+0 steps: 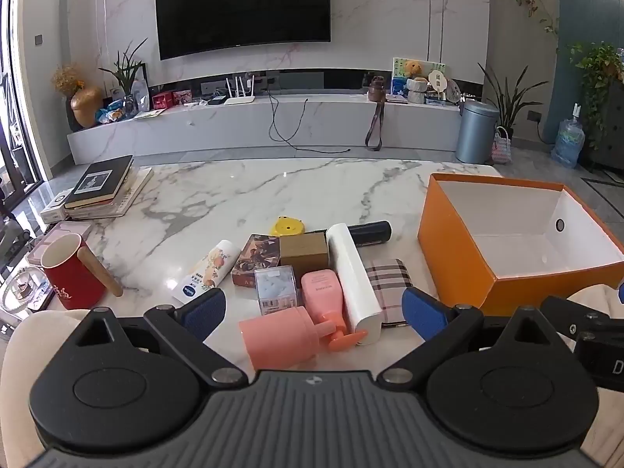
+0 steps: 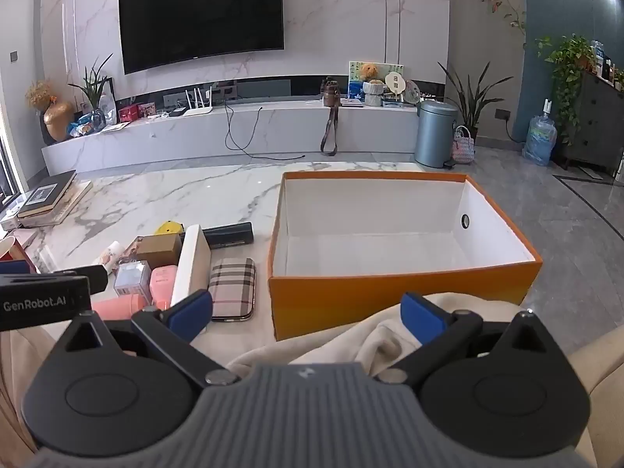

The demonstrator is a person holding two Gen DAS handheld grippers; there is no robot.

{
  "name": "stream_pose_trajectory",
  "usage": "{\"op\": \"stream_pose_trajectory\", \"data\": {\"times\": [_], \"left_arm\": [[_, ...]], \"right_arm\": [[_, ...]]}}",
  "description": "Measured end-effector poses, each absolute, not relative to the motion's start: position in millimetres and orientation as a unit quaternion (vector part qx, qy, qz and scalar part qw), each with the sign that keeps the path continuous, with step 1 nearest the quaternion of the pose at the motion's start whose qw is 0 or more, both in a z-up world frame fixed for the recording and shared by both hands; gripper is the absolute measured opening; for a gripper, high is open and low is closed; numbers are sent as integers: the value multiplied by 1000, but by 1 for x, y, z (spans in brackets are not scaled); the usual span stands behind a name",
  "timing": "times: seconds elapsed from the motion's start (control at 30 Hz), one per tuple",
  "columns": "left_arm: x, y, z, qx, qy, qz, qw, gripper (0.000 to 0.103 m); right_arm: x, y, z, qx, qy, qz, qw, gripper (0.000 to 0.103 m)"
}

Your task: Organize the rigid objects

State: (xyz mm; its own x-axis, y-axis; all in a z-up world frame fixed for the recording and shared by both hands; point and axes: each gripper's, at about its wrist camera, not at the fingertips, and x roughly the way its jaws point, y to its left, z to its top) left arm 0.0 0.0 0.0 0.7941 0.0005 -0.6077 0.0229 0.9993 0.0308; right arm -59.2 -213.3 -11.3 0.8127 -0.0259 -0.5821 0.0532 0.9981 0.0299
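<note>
An open orange box [image 1: 456,261] with a white, empty inside stands at the right of the marble table; it also shows in the right wrist view [image 2: 351,300]. A cluster of small objects lies left of it: a pink cup [image 1: 279,337], a pink pump bottle [image 1: 325,298], a long white box [image 1: 351,277], a plaid case [image 1: 390,284] [image 2: 233,286], a clear box [image 1: 276,288], a brown box [image 1: 304,251], a white tube [image 1: 208,271], a black case [image 1: 370,232]. My left gripper [image 1: 314,310] is open and empty just before the cluster. My right gripper [image 2: 308,314] is open and empty before the orange box.
A red mug [image 1: 68,273] with a wooden handle stands at the left. A stack of books [image 1: 101,187] lies at the far left. A cream cloth [image 2: 351,335] lies at the near edge below the right gripper. A TV unit stands beyond the table.
</note>
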Motion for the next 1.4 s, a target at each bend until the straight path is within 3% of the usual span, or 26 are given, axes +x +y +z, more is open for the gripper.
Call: {"op": "stream_pose_trajectory", "data": {"times": [1.4], "left_arm": [[0,1,-1,18,323,-5,946,103]], "right_arm": [[-60,-213,-9,22,306,-21,952,101]]}}
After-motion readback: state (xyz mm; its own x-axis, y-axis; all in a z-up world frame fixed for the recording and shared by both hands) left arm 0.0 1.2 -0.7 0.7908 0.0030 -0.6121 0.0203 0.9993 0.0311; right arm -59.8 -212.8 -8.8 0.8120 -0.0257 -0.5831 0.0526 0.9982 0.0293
